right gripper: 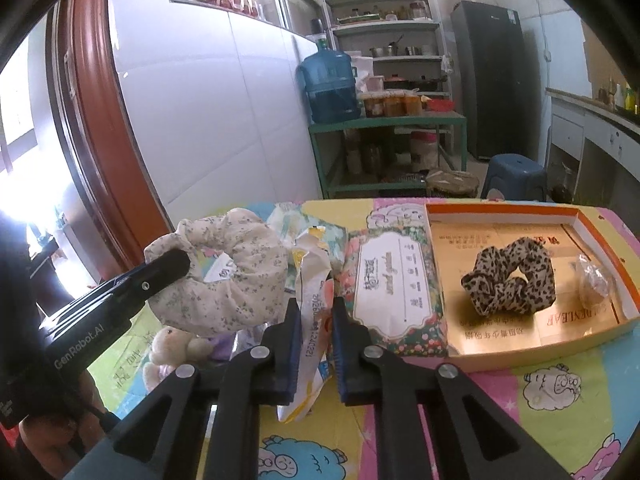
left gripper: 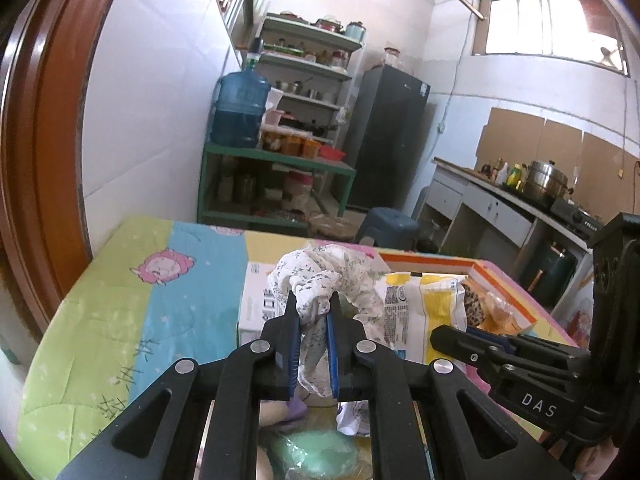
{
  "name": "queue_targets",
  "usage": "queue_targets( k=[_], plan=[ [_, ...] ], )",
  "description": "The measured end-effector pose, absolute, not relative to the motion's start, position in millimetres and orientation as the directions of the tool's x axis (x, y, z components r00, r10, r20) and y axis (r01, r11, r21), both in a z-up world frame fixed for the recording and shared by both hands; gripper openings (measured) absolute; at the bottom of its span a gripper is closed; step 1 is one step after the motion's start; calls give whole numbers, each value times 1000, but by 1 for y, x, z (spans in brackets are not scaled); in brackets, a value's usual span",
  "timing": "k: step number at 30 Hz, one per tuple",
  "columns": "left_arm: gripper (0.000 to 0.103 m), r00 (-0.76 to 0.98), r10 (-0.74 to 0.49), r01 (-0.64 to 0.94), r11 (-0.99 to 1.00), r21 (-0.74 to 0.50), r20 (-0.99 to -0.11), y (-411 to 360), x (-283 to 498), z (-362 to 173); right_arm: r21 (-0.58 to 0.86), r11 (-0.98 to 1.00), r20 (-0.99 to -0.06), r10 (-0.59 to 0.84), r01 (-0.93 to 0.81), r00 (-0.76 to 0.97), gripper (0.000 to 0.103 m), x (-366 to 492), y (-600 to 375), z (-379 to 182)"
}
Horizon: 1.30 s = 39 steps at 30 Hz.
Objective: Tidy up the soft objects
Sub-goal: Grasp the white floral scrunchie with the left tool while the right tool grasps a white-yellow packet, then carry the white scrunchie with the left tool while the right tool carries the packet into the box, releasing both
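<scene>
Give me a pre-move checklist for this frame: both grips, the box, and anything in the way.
1. Left gripper shut on floral scrunchie: ok.
2. Right gripper shut on yellow-white snack bag: ok.
3. Scrunchie lifted clear of the bedsheet: ok.
4. Orange-rimmed box has free floor beside the leopard scrunchie: ok.
5. Tissue pack lies between the grippers and the box: not ok.
6. Bag fully lifted: cannot tell.
</scene>
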<state>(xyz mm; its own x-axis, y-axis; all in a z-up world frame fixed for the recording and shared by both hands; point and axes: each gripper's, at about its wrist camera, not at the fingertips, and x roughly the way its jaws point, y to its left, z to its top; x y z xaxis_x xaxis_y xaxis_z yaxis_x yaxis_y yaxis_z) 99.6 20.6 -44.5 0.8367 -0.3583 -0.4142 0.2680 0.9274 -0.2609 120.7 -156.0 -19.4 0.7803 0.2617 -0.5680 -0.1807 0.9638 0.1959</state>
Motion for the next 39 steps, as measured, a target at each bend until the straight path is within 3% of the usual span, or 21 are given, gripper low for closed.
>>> queue_targets(
  k=[17, 39],
  plan=[
    [11, 874, -376, 312, 919, -240, -307, 0, 106, 13, 190, 968, -466, 236, -165, 853, 14, 128, -180, 27],
    [11, 819, -452, 396, 891, -223, -353, -114, 146, 14, 213, 977, -446, 108, -12, 888, 14, 137, -285, 28]
  ],
)
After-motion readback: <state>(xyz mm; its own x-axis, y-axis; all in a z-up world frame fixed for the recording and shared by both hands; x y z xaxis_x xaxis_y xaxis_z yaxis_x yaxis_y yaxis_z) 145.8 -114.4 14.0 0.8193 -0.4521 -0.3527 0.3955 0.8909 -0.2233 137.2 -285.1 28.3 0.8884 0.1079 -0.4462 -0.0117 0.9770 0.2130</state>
